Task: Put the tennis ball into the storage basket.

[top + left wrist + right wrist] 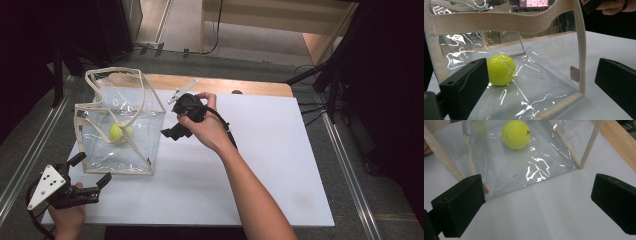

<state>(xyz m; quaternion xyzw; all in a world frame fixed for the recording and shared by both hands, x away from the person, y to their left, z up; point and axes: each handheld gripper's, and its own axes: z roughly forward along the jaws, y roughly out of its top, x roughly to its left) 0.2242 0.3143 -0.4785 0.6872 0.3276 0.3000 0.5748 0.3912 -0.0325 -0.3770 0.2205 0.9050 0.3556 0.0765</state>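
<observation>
A clear plastic bag (122, 125) with cream webbing trim stands open-topped on the left part of the white board (260, 165). A yellow tennis ball (120, 132) lies on its floor. My left gripper (91, 170) is open at the bag's near left corner, nothing between its jaws. In the left gripper view the ball (500, 70) shows through the bag's wall (544, 75), with the left gripper (541, 85) just outside it. My right gripper (172, 133) is open, tilted down beside the bag's right wall. In its view the right gripper (537, 205) faces the bag (524, 167) and ball (516, 133).
A wooden strip (225, 85) runs along the board's far edge, with a small metal piece (182, 90) and a dark spot (236, 92) on it. Cables and stand legs (320, 95) lie off the right side. Bare white board stretches to the right of the bag.
</observation>
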